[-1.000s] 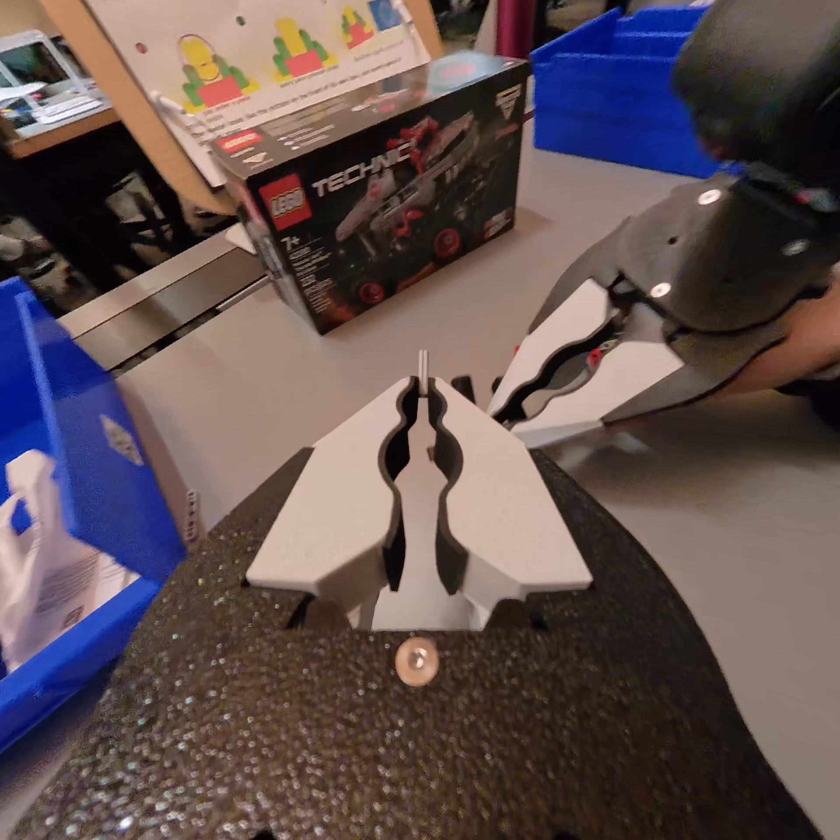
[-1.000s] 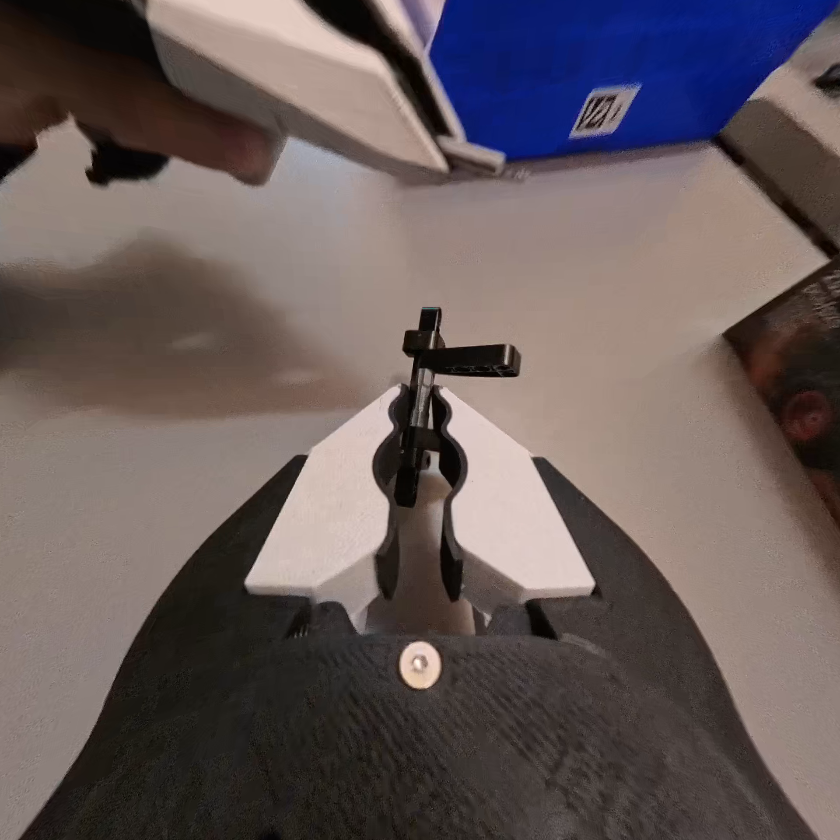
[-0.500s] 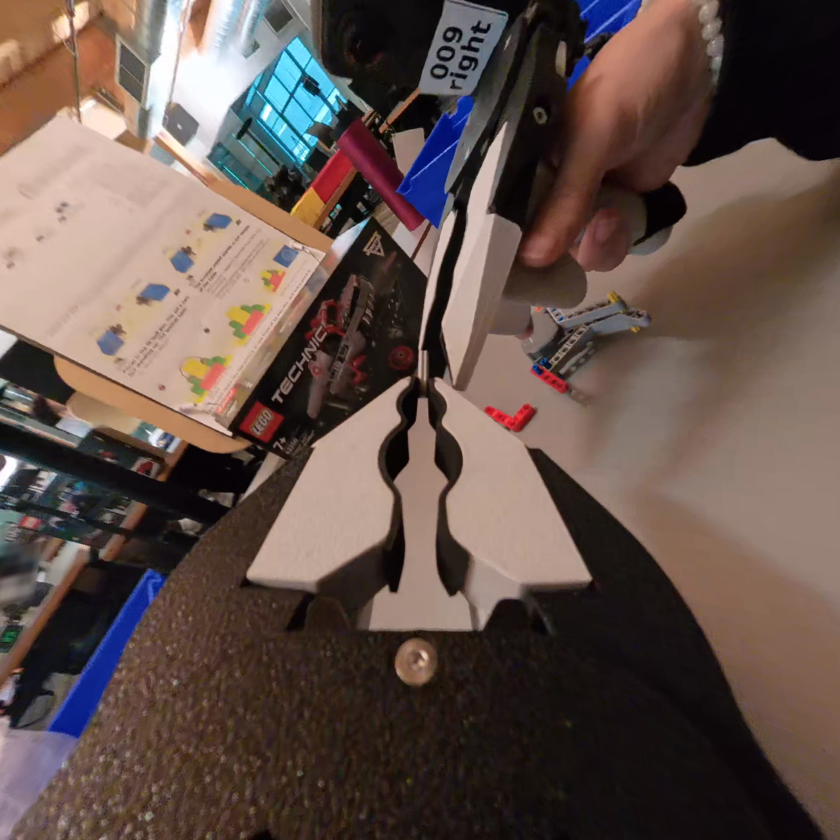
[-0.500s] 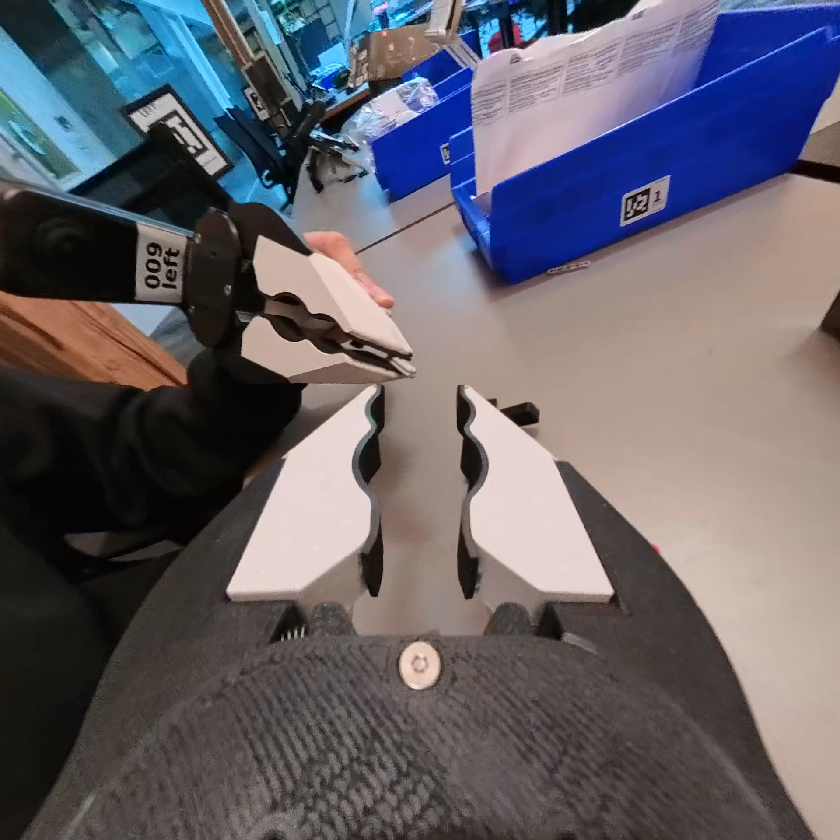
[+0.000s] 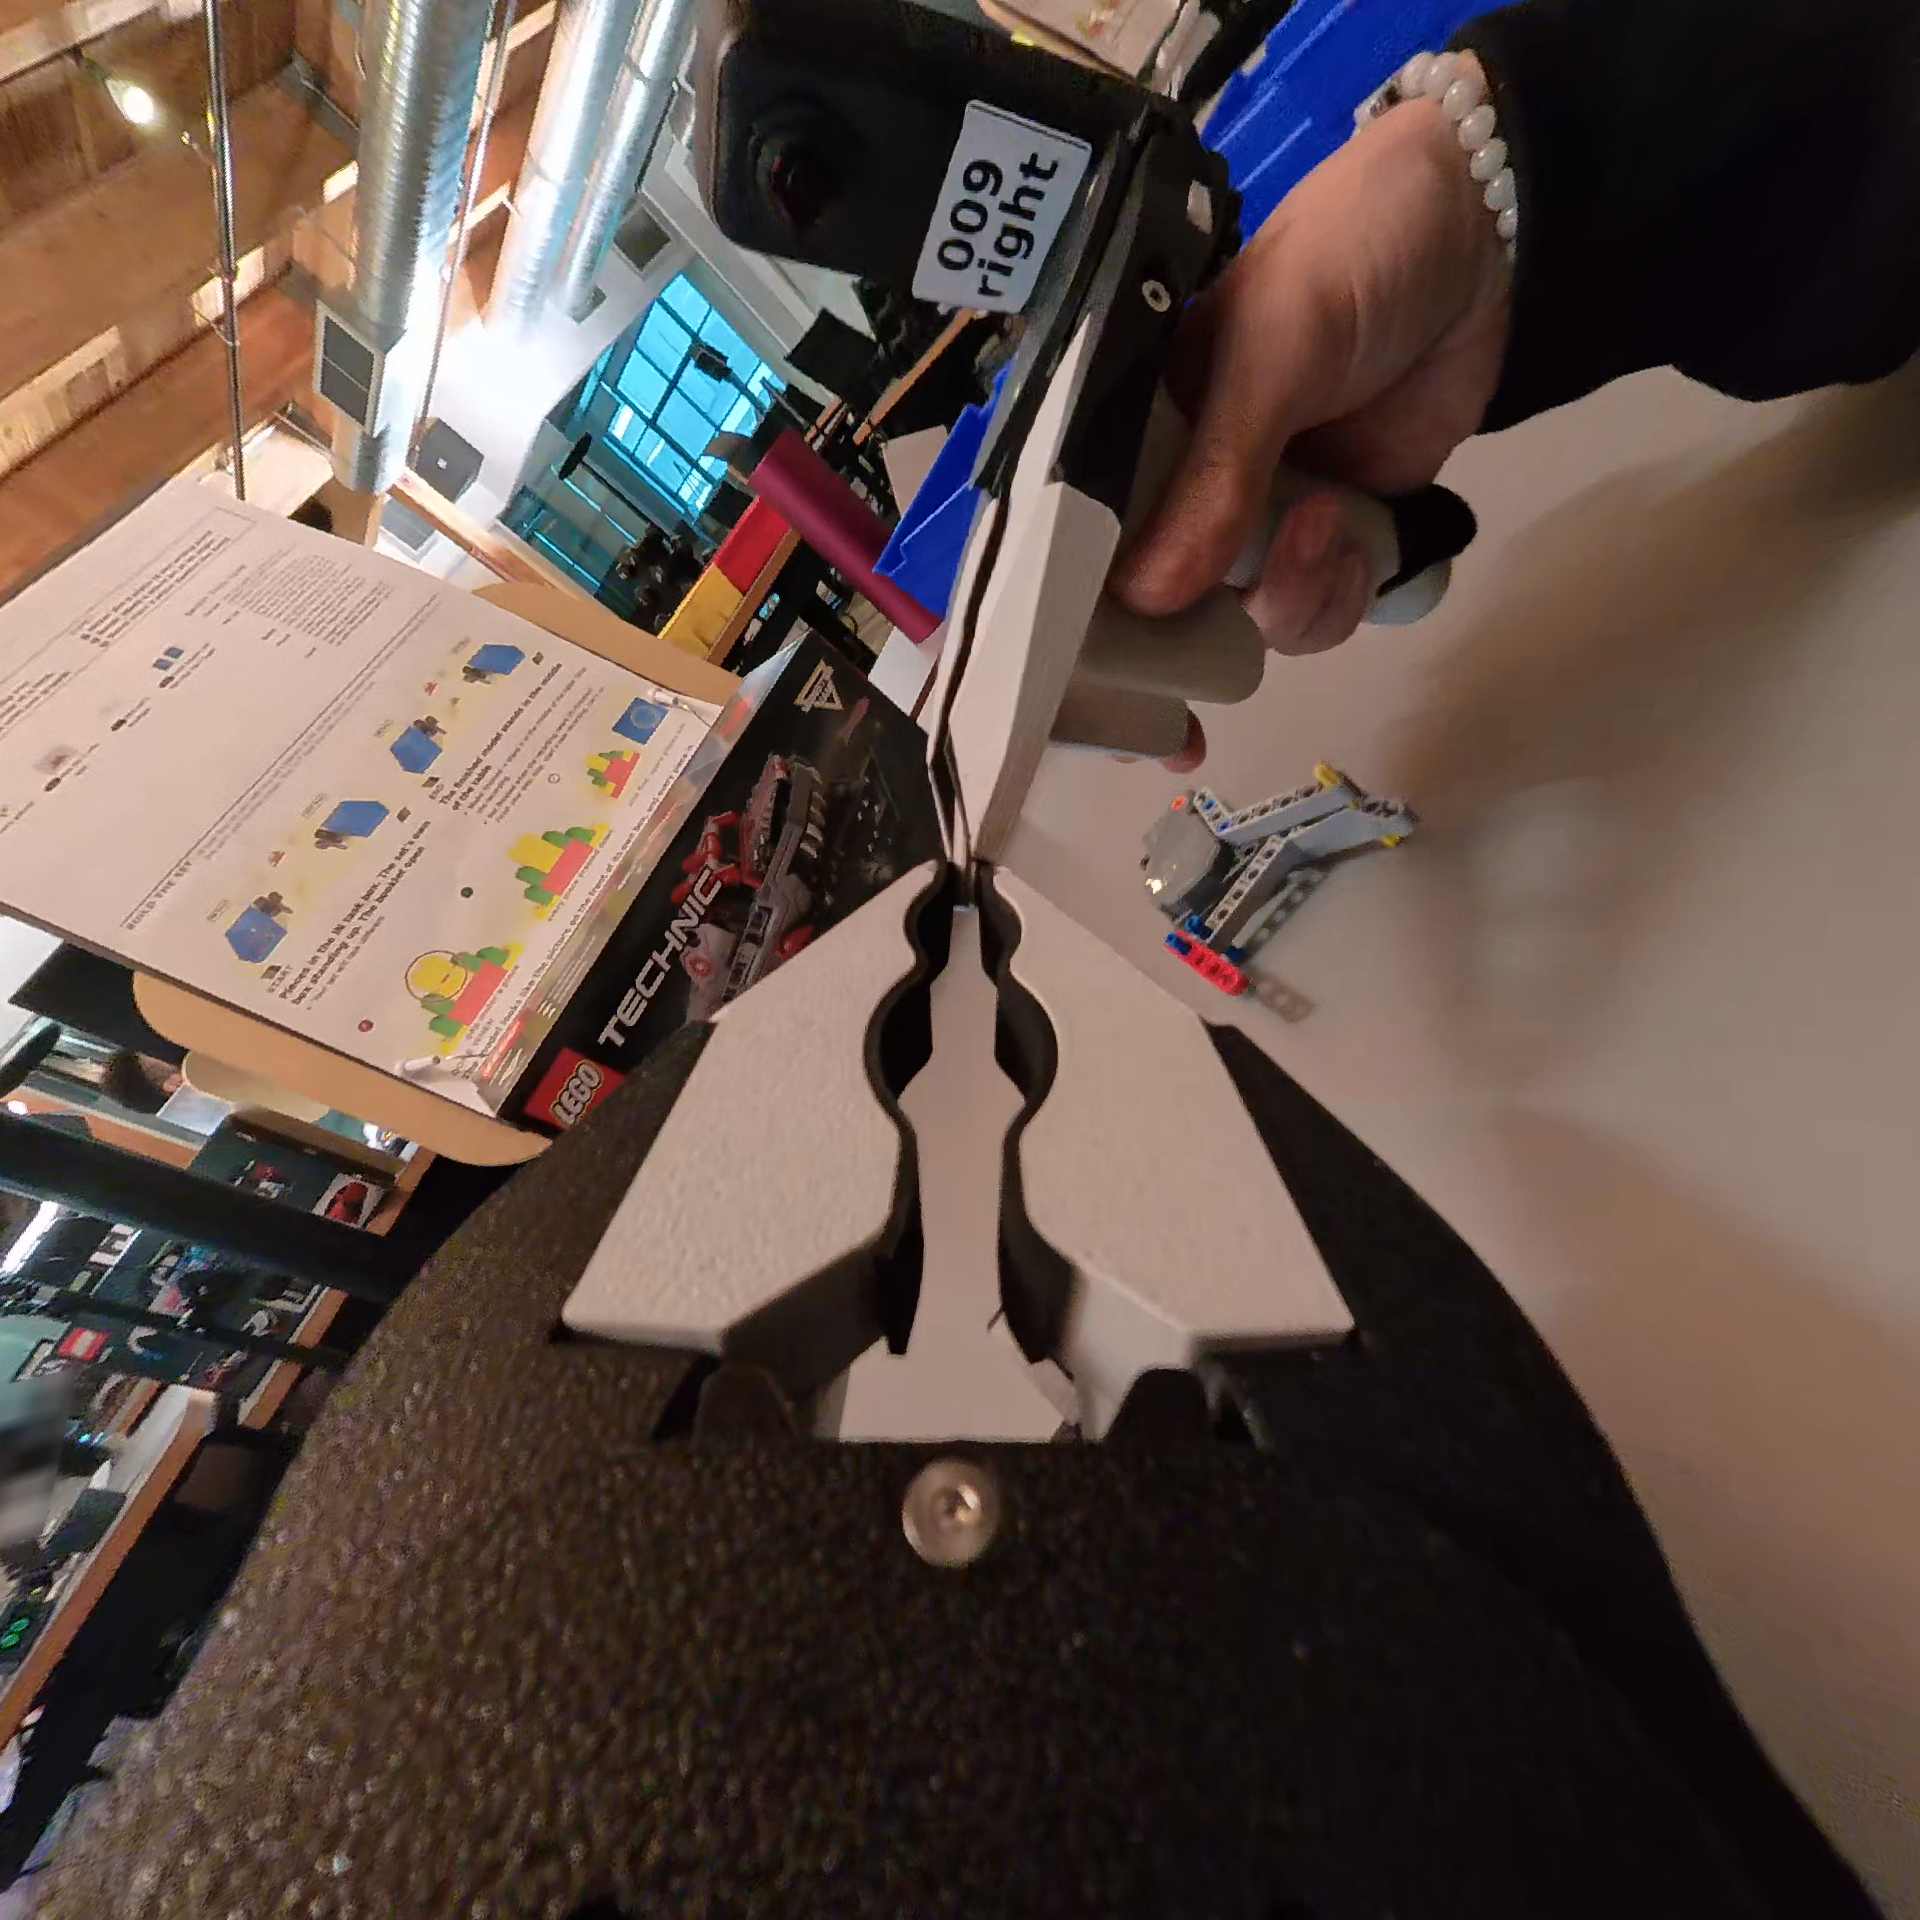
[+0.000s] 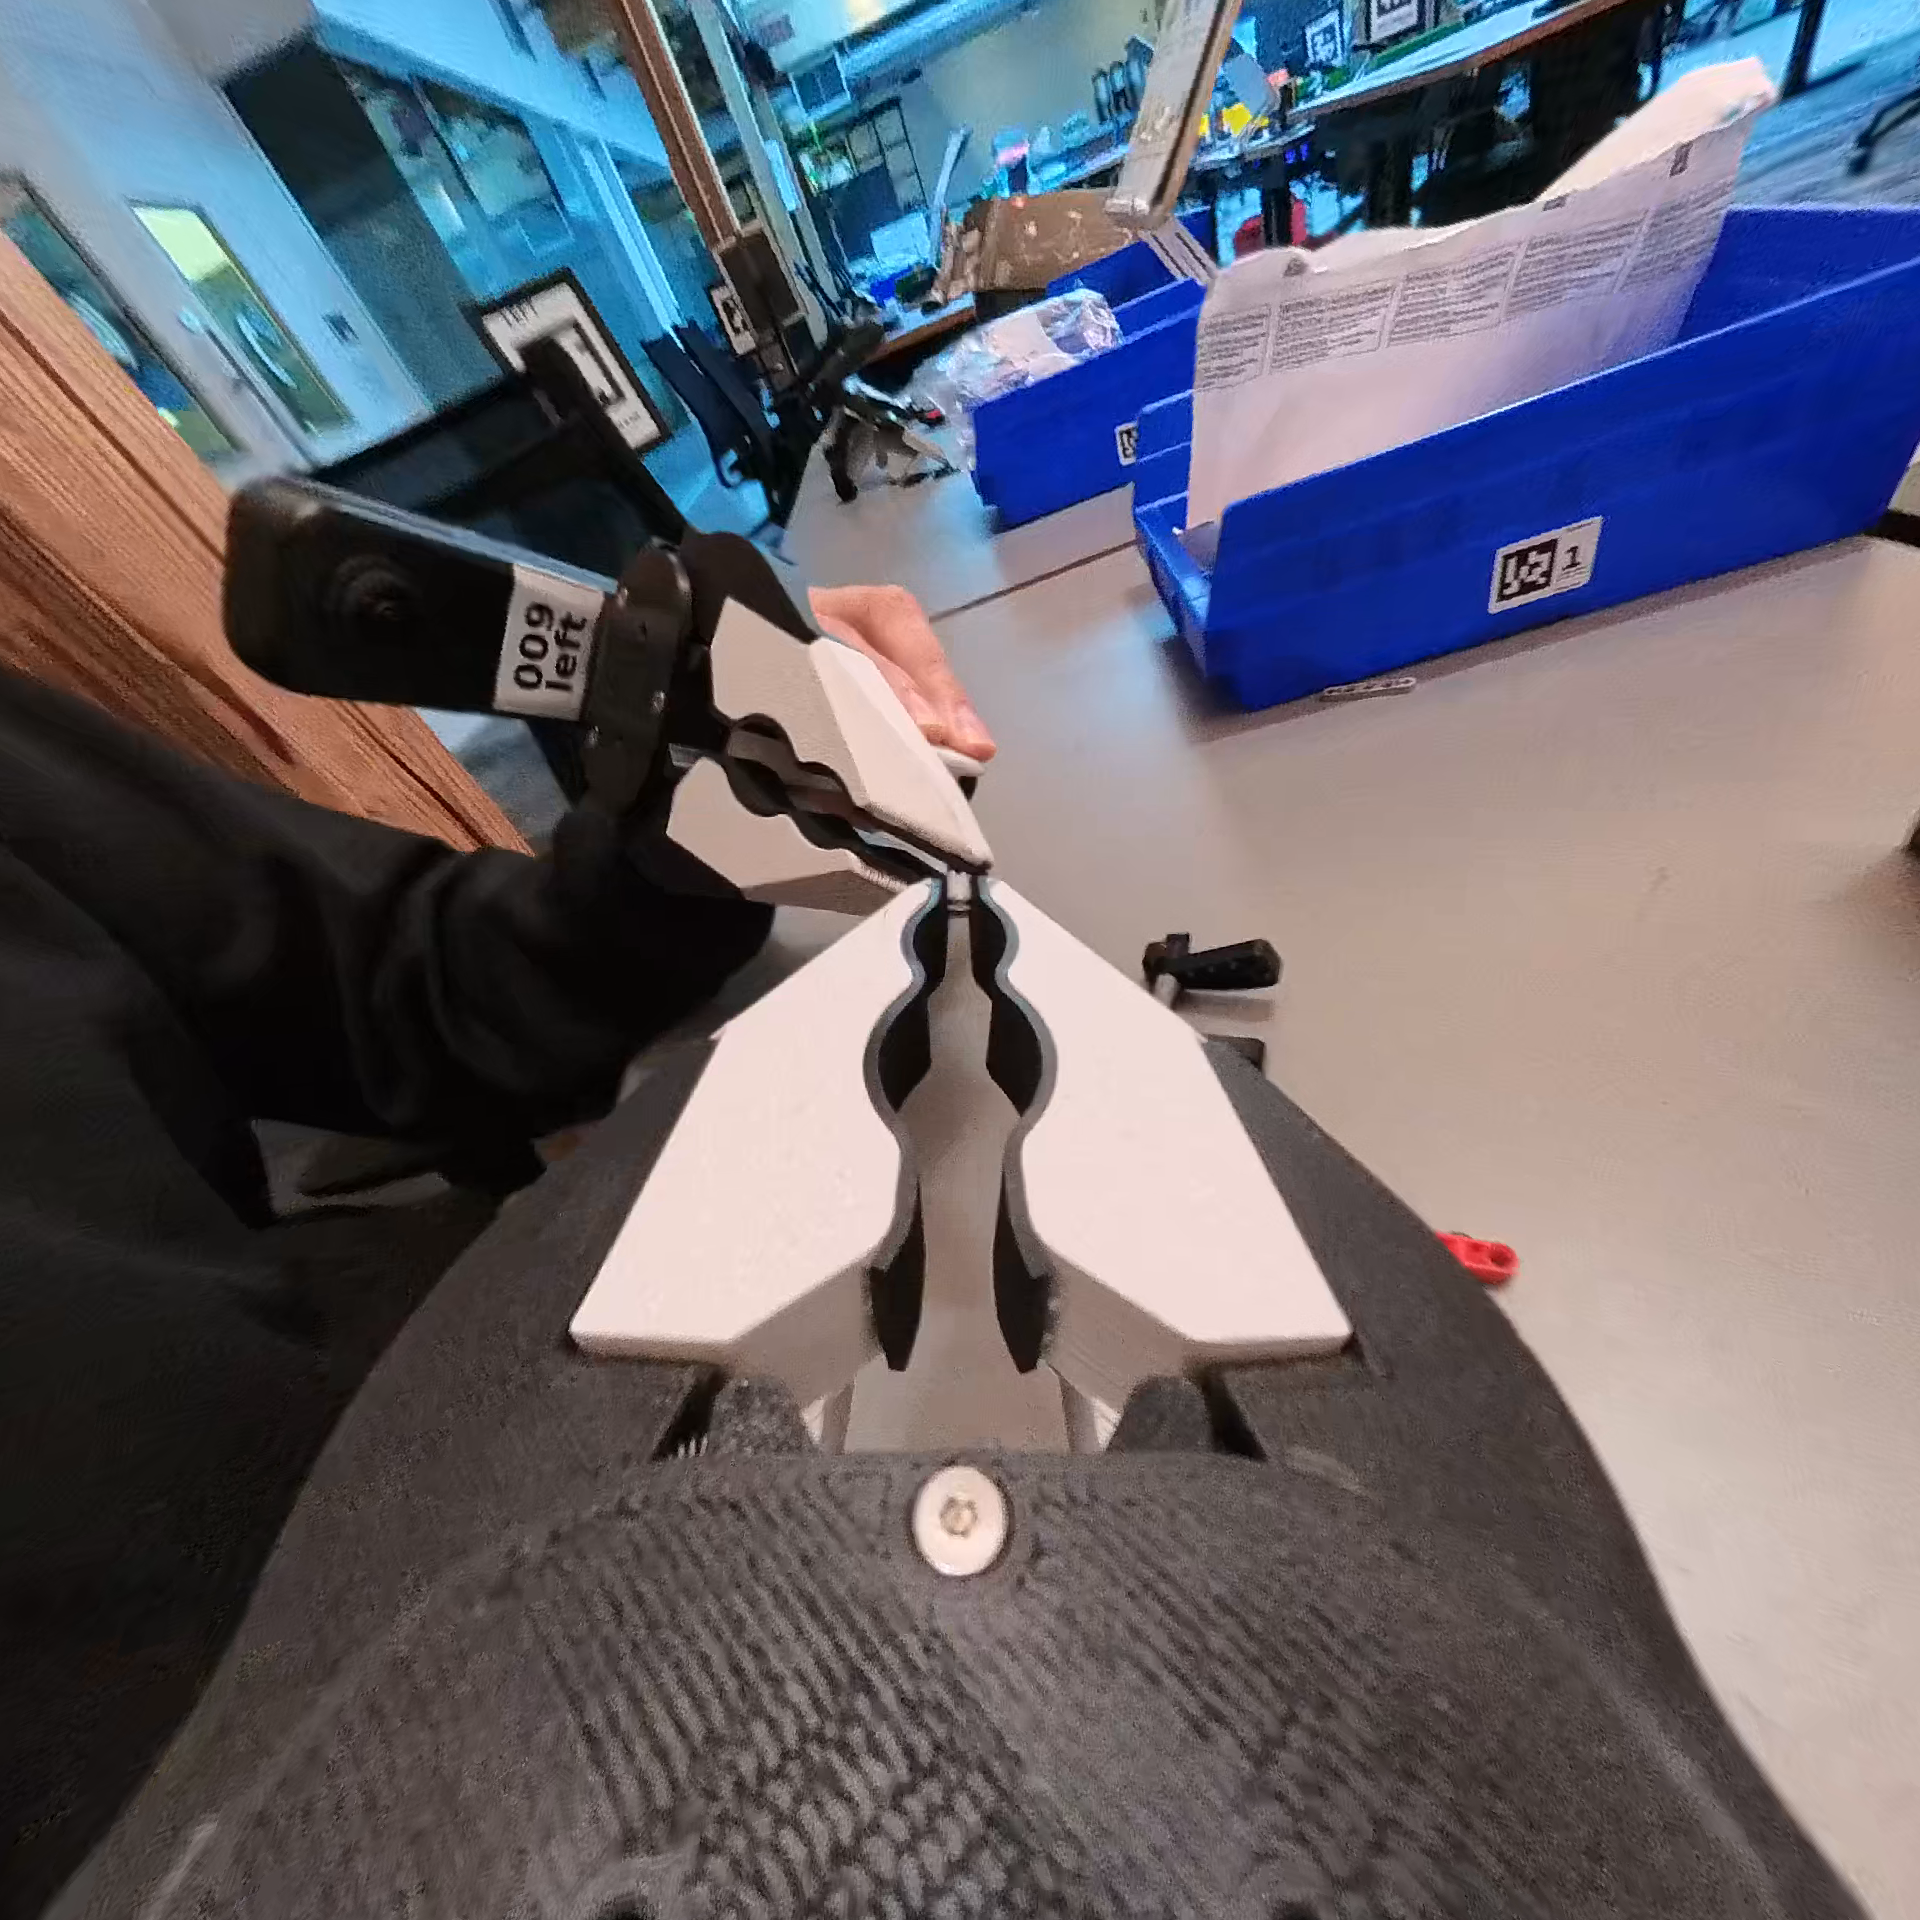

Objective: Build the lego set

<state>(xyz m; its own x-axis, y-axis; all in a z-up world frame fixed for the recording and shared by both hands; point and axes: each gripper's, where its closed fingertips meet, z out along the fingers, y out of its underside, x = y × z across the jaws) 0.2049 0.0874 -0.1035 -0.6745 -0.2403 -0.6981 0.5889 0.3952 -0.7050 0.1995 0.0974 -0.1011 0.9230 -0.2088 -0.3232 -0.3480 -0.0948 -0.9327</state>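
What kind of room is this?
Probably a big workshop or lab: blue parts bins sit on long grey tables, with exposed silver ducts overhead and more cluttered workbenches behind.

Blue bin sat at the table's far side — a printed paper sheet stood inside it, second blue bin just behind.

This is an open-plan lab or maker workshop, with exposed silver ducts under a timber ceiling. Blue parts bins bearing square coded tags sit on long grey worktables. More cluttered benches and black chairs stretch behind.
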